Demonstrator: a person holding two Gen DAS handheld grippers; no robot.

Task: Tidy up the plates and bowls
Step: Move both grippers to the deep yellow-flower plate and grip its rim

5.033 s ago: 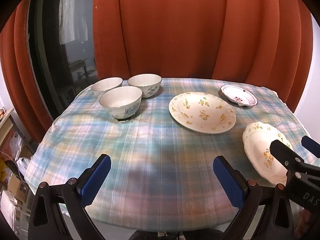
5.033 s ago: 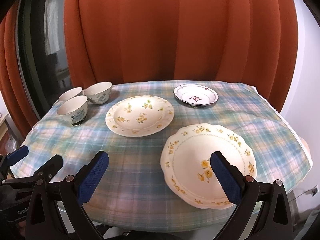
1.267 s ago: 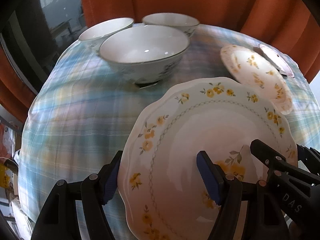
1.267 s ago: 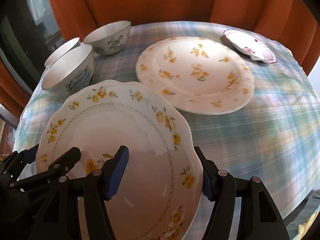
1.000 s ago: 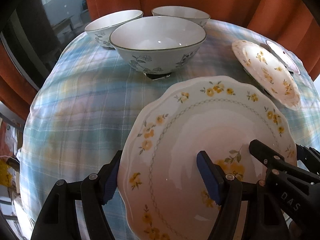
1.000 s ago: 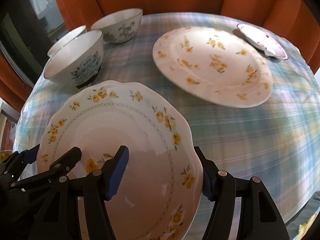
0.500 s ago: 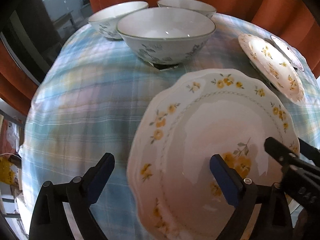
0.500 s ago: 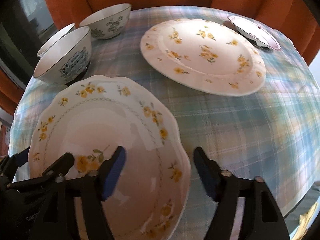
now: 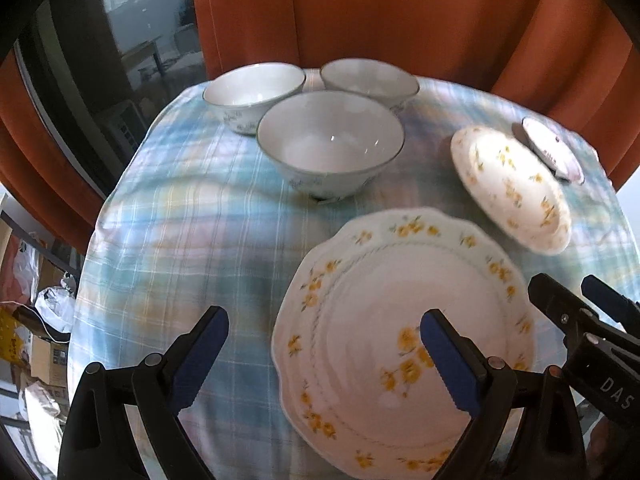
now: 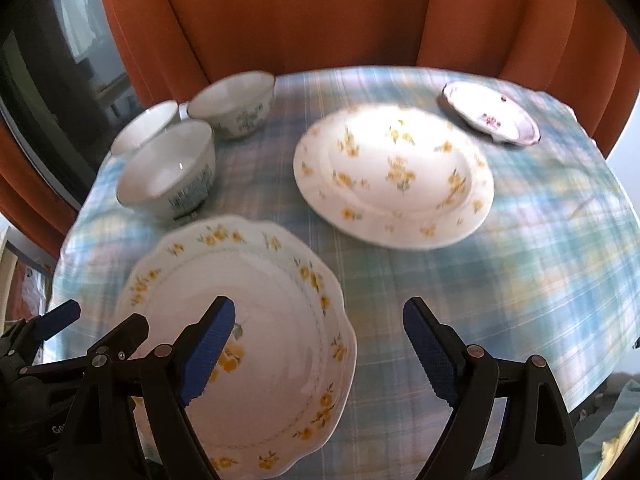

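Below both tools lies the scalloped plate (image 10: 248,332) on the tablecloth (image 10: 520,248) — left gripper (image 9: 324,354) and right gripper (image 10: 316,344) spread wide, holding nothing. Ahead of the right gripper — the nearer one — sits the round plate (image 10: 394,176); bowls (image 9: 330,142) lie ahead-left.

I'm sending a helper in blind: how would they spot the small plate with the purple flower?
Start at the plaid tablecloth in front of the orange curtain. Go to its far right corner, past the big round yellow-flowered plate. The small plate there is the only dark-rimmed one with a purple motif.
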